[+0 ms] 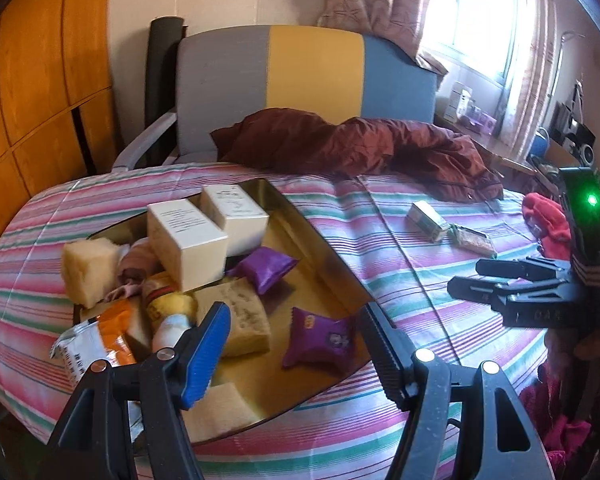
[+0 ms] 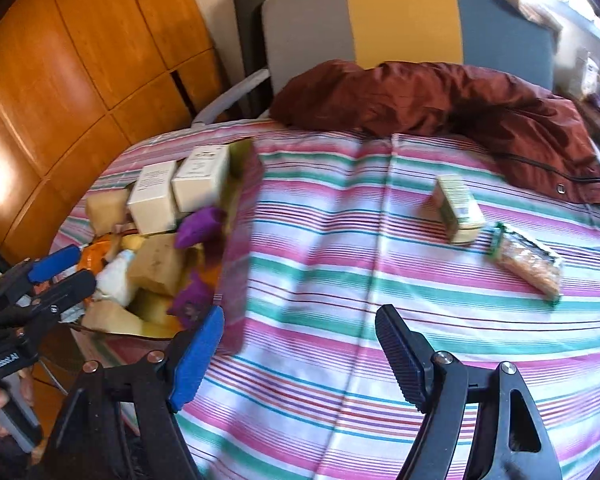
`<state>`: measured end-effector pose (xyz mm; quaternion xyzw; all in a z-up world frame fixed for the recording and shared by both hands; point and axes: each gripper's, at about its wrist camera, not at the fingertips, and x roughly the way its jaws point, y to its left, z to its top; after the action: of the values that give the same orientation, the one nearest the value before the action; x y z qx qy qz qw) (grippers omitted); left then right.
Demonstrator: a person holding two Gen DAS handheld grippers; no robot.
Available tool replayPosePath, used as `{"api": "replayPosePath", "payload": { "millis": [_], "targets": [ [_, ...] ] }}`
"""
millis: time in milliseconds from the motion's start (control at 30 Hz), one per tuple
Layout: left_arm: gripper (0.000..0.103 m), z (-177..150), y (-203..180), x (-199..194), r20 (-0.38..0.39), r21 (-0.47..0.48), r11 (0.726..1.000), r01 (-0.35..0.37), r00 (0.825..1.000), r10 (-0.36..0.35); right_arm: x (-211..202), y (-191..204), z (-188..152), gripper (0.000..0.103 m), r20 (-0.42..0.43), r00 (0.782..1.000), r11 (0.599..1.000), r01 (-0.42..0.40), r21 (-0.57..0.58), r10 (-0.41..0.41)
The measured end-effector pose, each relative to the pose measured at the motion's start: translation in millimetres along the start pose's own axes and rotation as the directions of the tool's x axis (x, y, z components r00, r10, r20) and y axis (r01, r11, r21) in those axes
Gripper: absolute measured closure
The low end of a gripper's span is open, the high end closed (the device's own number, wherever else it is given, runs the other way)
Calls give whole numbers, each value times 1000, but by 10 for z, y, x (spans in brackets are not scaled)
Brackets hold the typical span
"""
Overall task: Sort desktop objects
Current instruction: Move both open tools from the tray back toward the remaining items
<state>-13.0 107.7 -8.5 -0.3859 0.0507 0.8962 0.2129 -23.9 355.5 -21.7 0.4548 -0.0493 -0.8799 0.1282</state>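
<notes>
A gold tray (image 1: 300,236) on the striped cloth holds two white boxes (image 1: 188,240), yellow sponges (image 1: 88,270), two purple packets (image 1: 320,340), an orange packet (image 1: 96,340) and other small items. My left gripper (image 1: 294,312) hovers open over the tray's near end, nothing between its fingers. A small green-and-white box (image 2: 458,210) and a clear-wrapped snack bar (image 2: 528,264) lie on the cloth to the right of the tray. My right gripper (image 2: 300,312) stands open and empty above bare cloth, short of both items.
A dark red jacket (image 1: 360,148) lies heaped at the table's far side, with a grey, yellow and blue chair (image 1: 312,76) behind it. Red cloth (image 1: 548,220) sits at the right edge. Wooden cabinets (image 2: 60,80) stand to the left.
</notes>
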Motion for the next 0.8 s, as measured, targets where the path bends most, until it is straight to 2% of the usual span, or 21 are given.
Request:
{"api": "replayPosePath", "payload": {
  "millis": [367, 800],
  "targets": [
    [35, 61, -350, 139, -34, 77, 995, 61, 998, -59, -120, -728, -9, 24, -21, 992, 990, 127, 58, -126],
    [35, 148, -636, 330, -79, 85, 982, 168, 984, -161, -99, -1592, 43, 24, -42, 968, 962, 251, 107, -248]
  ]
}}
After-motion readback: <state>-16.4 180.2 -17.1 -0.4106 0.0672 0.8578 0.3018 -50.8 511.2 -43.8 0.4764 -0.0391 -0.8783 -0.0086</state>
